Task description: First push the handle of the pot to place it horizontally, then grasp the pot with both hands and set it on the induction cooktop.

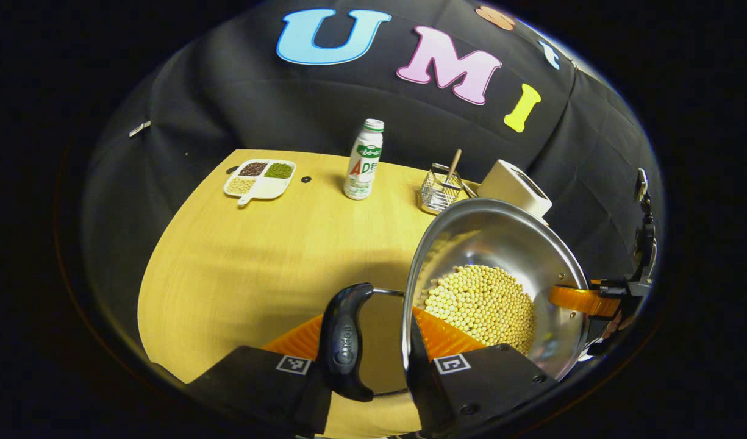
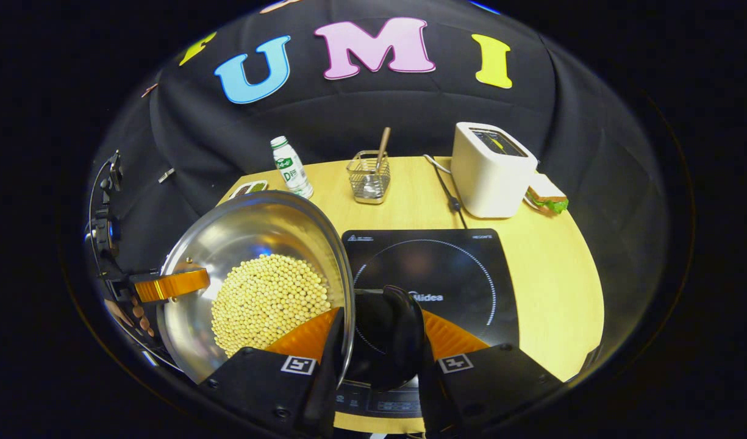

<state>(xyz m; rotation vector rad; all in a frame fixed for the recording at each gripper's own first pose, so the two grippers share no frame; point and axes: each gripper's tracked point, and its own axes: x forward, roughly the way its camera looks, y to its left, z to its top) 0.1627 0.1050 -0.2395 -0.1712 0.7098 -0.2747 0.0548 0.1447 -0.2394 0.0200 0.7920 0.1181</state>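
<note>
Your left gripper [image 1: 373,347] clamped on pot's [image 1: 501,238] black side handle [image 1: 344,341]. Your right gripper [image 2: 376,353] clamped on opposite handle [image 2: 390,332]. Pot [image 2: 257,238] held up off table [image 1: 239,262], tilted, soybeans [image 2: 269,302] heaped at low side. Induction cooktop [image 2: 458,268] just right of pot, in front of toaster [image 2: 489,167].
</note>
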